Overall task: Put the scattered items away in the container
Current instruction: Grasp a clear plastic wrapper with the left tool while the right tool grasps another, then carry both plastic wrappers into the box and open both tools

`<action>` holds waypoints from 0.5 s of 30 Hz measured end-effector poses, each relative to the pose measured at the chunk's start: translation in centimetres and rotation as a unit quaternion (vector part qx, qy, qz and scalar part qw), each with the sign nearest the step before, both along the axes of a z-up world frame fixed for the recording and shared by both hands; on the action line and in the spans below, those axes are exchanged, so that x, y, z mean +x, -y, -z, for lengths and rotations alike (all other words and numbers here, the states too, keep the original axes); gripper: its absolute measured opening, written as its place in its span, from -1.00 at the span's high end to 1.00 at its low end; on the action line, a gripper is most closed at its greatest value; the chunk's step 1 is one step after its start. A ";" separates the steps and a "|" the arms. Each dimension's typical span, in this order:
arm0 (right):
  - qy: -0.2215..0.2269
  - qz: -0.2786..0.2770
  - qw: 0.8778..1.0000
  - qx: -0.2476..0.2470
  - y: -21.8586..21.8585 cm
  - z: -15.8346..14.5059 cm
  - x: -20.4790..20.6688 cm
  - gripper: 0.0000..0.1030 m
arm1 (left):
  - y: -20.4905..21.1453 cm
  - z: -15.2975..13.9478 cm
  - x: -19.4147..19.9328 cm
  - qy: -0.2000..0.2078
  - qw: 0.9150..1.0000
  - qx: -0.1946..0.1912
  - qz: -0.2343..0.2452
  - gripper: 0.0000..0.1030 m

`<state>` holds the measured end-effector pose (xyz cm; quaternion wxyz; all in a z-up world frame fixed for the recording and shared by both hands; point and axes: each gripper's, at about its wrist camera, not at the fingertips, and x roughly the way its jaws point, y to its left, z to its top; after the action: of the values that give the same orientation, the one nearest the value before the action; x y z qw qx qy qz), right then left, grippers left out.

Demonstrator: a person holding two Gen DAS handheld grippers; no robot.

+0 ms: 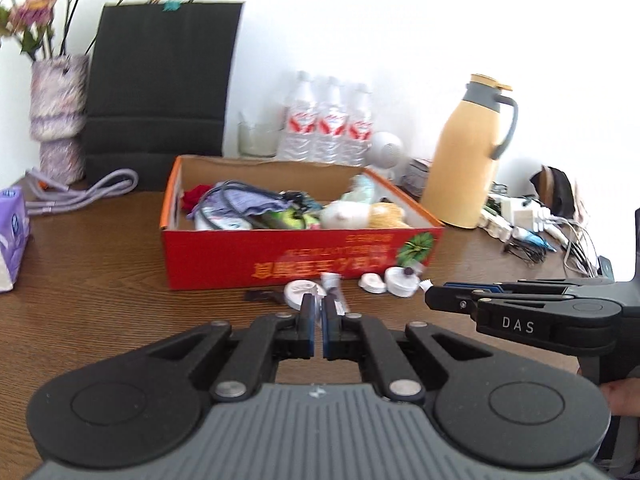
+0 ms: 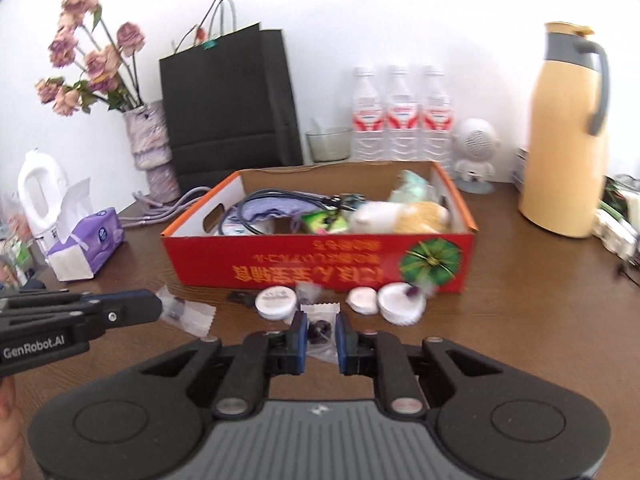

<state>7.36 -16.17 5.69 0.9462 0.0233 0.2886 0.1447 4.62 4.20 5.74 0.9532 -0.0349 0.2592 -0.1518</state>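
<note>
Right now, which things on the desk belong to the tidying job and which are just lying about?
Job:
red box
clear packet in right hand-held gripper
clear packet at left hand-held gripper
round white lids

Lying about:
yellow jug
water bottles
black bag
tissue pack

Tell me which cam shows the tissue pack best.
Right wrist view: the purple tissue pack shows whole, with a tissue sticking up, left of the red box. In the left wrist view the pack is cut by the frame's left edge.
</note>
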 end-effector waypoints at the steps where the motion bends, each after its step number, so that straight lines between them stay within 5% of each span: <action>1: 0.002 0.003 1.000 -0.001 0.5 0.1 -0.9 0.74 | 0.5 0.1 -0.7 0.001 1.000 0.010 0.001 0.93; 15: 0.037 -0.034 0.999 0.019 3.5 0.2 -11.5 0.74 | 2.8 0.0 -10.5 -0.019 0.997 0.056 -0.055 0.92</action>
<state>-4.09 -19.65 5.48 0.9500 0.0263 0.2516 0.1829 -5.87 1.44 5.75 0.9555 0.0016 0.2830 -0.0835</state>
